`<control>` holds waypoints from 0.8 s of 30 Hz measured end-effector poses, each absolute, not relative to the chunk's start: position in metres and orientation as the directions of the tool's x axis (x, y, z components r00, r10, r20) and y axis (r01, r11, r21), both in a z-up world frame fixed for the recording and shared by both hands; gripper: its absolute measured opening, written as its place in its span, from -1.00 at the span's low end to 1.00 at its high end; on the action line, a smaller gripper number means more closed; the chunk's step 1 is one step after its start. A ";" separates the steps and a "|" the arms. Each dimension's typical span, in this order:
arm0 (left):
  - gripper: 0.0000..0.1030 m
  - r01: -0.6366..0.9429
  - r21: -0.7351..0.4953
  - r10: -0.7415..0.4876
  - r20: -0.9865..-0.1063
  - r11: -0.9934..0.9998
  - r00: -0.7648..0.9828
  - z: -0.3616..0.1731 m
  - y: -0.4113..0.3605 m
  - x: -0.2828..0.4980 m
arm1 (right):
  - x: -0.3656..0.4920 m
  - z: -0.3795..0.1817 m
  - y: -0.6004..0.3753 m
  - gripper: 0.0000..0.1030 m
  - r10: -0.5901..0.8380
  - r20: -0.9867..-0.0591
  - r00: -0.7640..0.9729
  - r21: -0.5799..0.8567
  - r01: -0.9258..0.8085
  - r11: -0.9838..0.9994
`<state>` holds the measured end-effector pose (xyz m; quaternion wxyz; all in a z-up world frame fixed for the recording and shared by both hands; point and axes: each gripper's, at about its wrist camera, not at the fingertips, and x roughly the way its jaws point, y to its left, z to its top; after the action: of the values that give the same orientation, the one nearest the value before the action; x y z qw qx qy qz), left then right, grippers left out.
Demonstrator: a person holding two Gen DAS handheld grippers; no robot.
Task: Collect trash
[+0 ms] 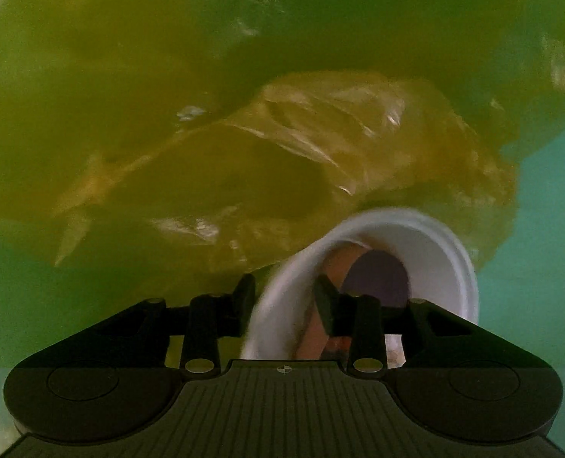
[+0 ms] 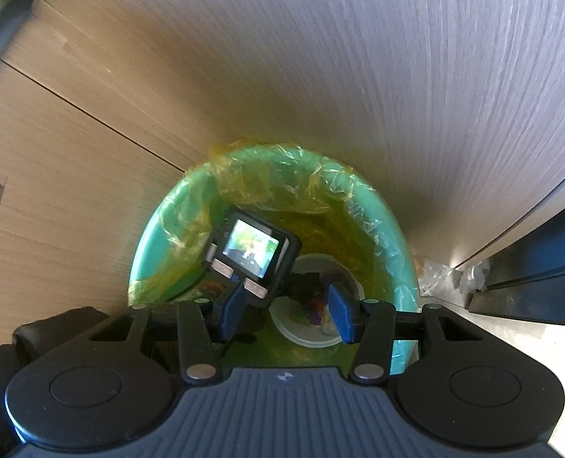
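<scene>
Wood-grain cabinet panels (image 2: 320,57) rise behind a green waste bin (image 2: 145,252) that stands on the floor, lined with a yellowish translucent bag (image 2: 267,187) whose edge folds over the rim. Down inside the bin sits a white disposable bowl (image 1: 427,236), tilted on its side, with scraps of food or wrapper in it that are too blurred to name. The left tongs (image 1: 286,297) are lowered into the bag, one finger outside the bowl's wall and the other inside it, clamped on its rim. From the right wrist view the same bowl (image 2: 309,328) lies at the bottom of the liner, with the left unit's camera body and lit screen (image 2: 253,253) above it. The right tongs (image 2: 286,315) hover over the bin's mouth with blue fingers apart and nothing between them. Crumpled clear plastic (image 2: 442,271) lies on the floor just beside the bin, near a dark cabinet base (image 2: 541,278).
</scene>
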<state>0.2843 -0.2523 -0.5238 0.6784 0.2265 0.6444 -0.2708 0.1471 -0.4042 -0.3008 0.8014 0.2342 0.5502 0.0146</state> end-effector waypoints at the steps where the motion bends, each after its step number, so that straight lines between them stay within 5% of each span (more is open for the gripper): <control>1: -0.19 0.628 -0.087 -0.103 -0.995 0.773 -0.012 -0.510 -0.246 0.286 | 0.147 -0.301 -0.405 -0.06 0.276 -0.876 0.395 0.388 0.238 0.891; 8: -0.20 0.540 -0.244 -0.357 -0.927 0.805 0.114 -0.367 -0.186 0.252 | 0.143 -0.290 -0.392 -0.05 0.227 -0.870 0.438 0.327 0.167 0.930; 14: -0.21 0.456 -0.228 -0.390 -0.870 0.860 0.302 -0.261 -0.130 0.196 | 0.159 -0.279 -0.341 -0.03 0.186 -0.876 0.444 0.087 -0.234 0.968; 19: -0.23 0.331 -0.316 -0.421 -0.846 0.889 0.326 -0.249 -0.099 0.156 | 0.210 -0.334 -0.309 -0.06 0.260 -0.961 0.091 0.226 -0.284 0.932; 24: -0.23 0.321 -0.354 -0.455 -0.825 0.879 0.335 -0.267 -0.086 0.152 | 0.235 -0.442 -0.257 -0.11 0.073 -0.969 -0.236 0.156 -0.351 0.923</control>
<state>0.1520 -0.0858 -0.2669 0.8146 -0.0635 0.5250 -0.2381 0.2348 -0.2571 -0.4416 0.6113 -0.0905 0.7668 0.1736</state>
